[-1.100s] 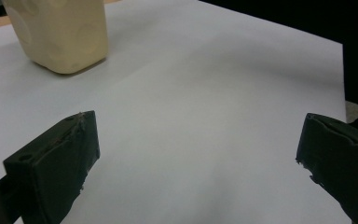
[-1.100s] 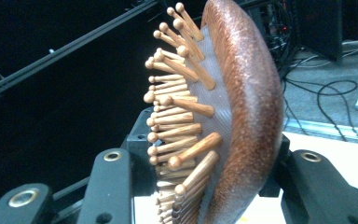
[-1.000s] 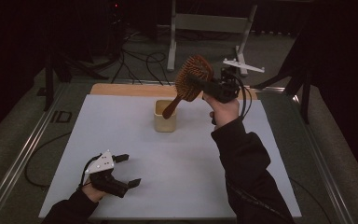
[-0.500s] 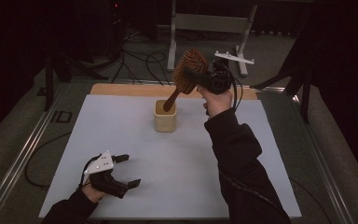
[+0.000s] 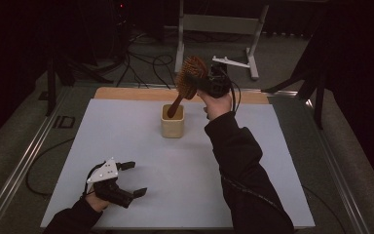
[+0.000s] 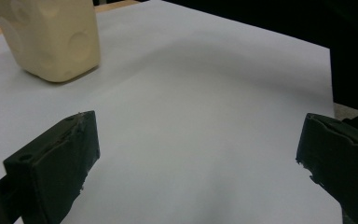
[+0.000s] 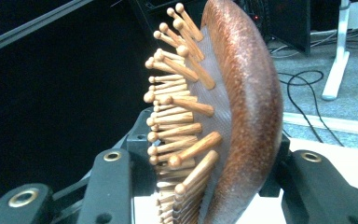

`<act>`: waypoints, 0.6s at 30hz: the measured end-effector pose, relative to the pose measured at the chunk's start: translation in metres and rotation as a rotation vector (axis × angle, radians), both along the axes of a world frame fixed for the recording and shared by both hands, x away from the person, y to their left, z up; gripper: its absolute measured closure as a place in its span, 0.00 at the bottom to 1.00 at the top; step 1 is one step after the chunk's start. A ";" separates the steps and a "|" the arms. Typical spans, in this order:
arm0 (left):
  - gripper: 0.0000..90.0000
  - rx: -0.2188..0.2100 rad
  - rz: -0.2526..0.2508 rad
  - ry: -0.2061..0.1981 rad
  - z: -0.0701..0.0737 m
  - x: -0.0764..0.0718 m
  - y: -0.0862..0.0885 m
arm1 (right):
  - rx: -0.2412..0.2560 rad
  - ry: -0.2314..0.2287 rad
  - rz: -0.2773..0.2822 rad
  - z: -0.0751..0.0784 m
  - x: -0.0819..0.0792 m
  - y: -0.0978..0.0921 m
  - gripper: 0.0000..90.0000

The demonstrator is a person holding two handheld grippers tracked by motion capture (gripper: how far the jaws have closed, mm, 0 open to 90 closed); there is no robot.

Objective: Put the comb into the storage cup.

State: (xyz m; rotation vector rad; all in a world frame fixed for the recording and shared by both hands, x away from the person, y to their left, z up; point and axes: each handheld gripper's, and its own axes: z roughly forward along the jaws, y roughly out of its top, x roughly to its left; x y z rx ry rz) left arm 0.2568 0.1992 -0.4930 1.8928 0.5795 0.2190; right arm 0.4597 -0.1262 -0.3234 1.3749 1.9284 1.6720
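A wooden hairbrush (image 5: 190,77) with peg bristles hangs tilted over a cream cup (image 5: 173,123) at the far middle of the white sheet (image 5: 185,170). Its handle end dips into the cup's mouth. My right gripper (image 5: 202,84) is shut on the brush head; in the right gripper view the brush (image 7: 242,116) stands edge-on between the jaws of my right gripper (image 7: 205,186). My left gripper (image 5: 136,178) rests open on the sheet's near left, holding nothing. In the left gripper view, the cup (image 6: 51,37) stands ahead to the left of my left gripper (image 6: 200,154).
A wooden strip (image 5: 126,93) runs along the table's far edge. Behind it stand a metal frame (image 5: 219,24) and floor cables (image 5: 141,58). Metal rails (image 5: 24,161) border the table's sides. The person's right sleeve (image 5: 243,170) crosses the sheet's right half.
My right gripper has carried the brush head leftward, so the brush stands steeper over the cup while its handle end stays at the cup's mouth. The left gripper has not moved.
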 end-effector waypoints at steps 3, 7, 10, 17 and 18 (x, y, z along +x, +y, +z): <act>0.00 -0.004 0.000 0.002 0.000 -0.001 0.000 | -0.006 0.002 0.004 -0.003 0.002 0.003 0.59; 0.00 -0.006 -0.011 -0.004 0.000 -0.002 -0.002 | -0.020 0.010 -0.002 -0.008 0.005 0.008 0.59; 0.00 -0.006 -0.011 -0.008 0.001 -0.003 -0.002 | -0.042 0.017 -0.004 -0.013 0.007 0.012 0.59; 0.00 -0.010 -0.017 -0.006 0.000 -0.003 -0.002 | -0.056 0.031 0.005 -0.022 0.010 0.018 0.58; 0.00 -0.009 -0.017 -0.008 0.001 -0.003 -0.002 | -0.057 0.033 0.006 -0.023 0.011 0.019 0.58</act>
